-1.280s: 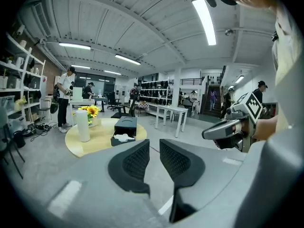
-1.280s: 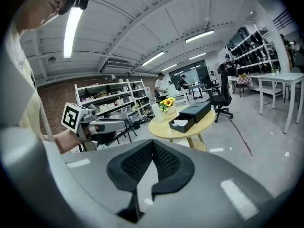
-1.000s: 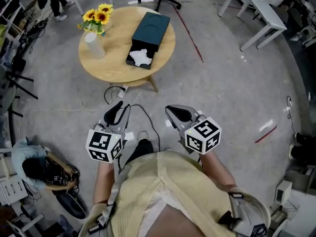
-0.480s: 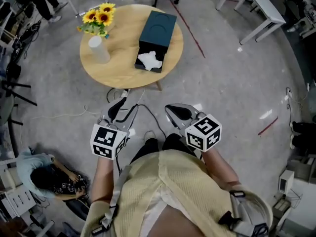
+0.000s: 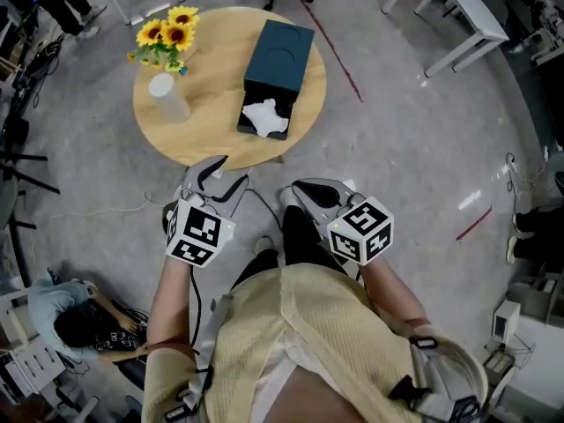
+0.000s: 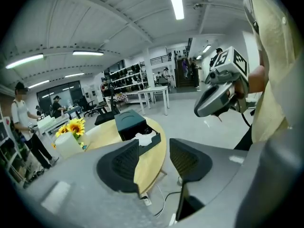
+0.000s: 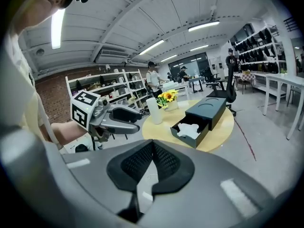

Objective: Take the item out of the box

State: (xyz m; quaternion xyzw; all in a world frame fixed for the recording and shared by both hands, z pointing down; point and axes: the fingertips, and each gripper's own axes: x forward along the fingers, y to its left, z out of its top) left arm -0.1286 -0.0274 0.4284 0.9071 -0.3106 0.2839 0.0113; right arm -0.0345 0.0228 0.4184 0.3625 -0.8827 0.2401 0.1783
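Wooden table [image 5: 211,104] nearer than before; left hand-held gripper [image 5: 231,171] opening, empty; right hand-held gripper [image 5: 295,192] closed, empty.

Table [image 5: 216,104]: round, light wood top, standing on the floor.
Box [image 5: 282,49]: dark teal, lying flat at about 2 o'clock on the top; its drawer [image 5: 263,123] is pulled out toward the 5 o'clock rim.
White cylinder [image 5: 167,97]: upright at about 8 o'clock, well apart from the box.
Sunflowers [image 5: 163,33]: at about 10 o'clock by the rim, just beyond the white cylinder.
Floor [image 5: 414,148]: smooth grey; a thin red line [image 5: 339,62] runs across it at the table's 3 o'clock side.
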